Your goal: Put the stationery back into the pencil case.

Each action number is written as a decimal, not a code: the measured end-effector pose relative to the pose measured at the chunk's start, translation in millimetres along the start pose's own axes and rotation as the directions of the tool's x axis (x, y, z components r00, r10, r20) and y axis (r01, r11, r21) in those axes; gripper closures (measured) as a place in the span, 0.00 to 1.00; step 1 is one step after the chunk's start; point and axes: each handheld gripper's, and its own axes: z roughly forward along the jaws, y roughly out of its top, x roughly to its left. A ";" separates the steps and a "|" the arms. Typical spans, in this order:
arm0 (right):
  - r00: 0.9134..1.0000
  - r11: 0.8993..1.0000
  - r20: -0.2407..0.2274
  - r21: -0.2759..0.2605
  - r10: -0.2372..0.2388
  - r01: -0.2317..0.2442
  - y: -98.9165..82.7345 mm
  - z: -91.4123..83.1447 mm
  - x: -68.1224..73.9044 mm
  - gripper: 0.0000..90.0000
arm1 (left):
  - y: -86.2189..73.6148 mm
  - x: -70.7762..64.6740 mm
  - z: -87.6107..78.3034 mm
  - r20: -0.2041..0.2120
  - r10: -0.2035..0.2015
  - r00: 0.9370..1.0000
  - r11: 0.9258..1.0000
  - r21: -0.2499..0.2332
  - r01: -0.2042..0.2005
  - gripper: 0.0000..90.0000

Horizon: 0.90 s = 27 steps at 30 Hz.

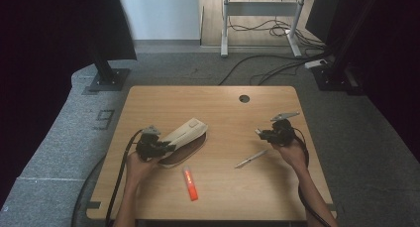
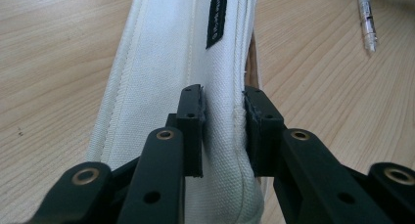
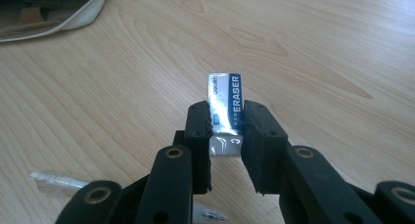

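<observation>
The left claw (image 2: 222,131) is clamped on the rim of a white pencil case (image 1: 184,136), propping its mouth open on the desk (image 1: 223,187); in the left gripper view the pads pinch only a thin fold of canvas near the case's end. The right claw (image 3: 226,136) is clamped on an eraser (image 3: 225,109), held clear of the desk to the right of the case and well apart from it, with the eraser gripped by its lower end and most of its wrapper sticking out past the pads. The likely job is dropping the eraser into the case, and the hold looks like the weak spot: with so little of it between the pads, it could pivot or slip out on the way across. The canvas fold could also slide free of the left claw, letting the mouth sag shut just as the eraser arrives. A pen (image 1: 251,158) lies to the right of the case, below the eraser's line of travel, and an orange marker (image 1: 190,183) lies just in front of the case; a low pass could knock the pen.
</observation>
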 end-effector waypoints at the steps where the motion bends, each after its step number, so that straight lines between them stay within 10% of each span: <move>1: 1.000 1.000 0.000 -0.001 -0.003 0.003 0.4 0.8 1.1 0.80 | 0.0 0.0 0.1 0.000 0.000 1.000 1.000 0.000 0.000 0.80; 27: 0.996 0.998 -0.062 0.005 -0.067 0.067 10.6 24.0 35.9 0.80 | 0.9 -1.9 -3.3 -0.021 0.005 1.000 1.000 -0.022 -0.005 0.82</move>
